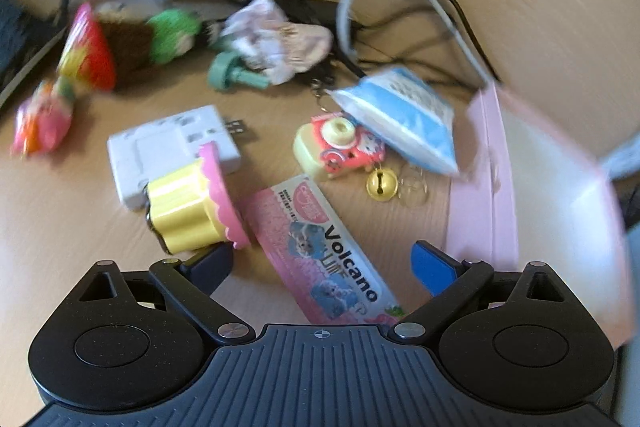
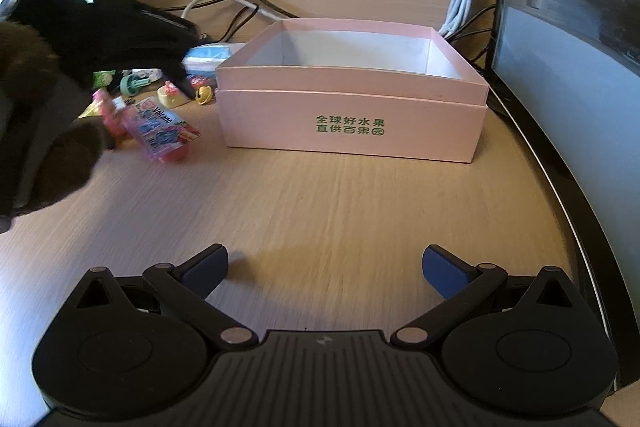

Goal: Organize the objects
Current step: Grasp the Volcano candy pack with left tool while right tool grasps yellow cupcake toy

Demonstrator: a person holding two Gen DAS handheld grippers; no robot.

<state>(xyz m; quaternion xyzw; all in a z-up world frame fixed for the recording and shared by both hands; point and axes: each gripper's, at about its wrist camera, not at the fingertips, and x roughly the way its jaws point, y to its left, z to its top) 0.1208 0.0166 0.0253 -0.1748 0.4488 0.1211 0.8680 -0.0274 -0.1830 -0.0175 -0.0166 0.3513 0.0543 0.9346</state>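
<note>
Grippers left (image 1: 322, 263) and right (image 2: 325, 269) — spread, empty — pink box (image 2: 352, 119) ahead.

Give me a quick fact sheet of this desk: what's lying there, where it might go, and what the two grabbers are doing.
surface: wooden desk
container: pink box, open; visible part inside bare
loose items: Volcano packet, yellow-and-pink cupcake toy, white adapter, camera keychain, blue-white pouch
left hand-held gripper: open, over the packet
right hand-held gripper: open, holding nothing, facing the box
</note>
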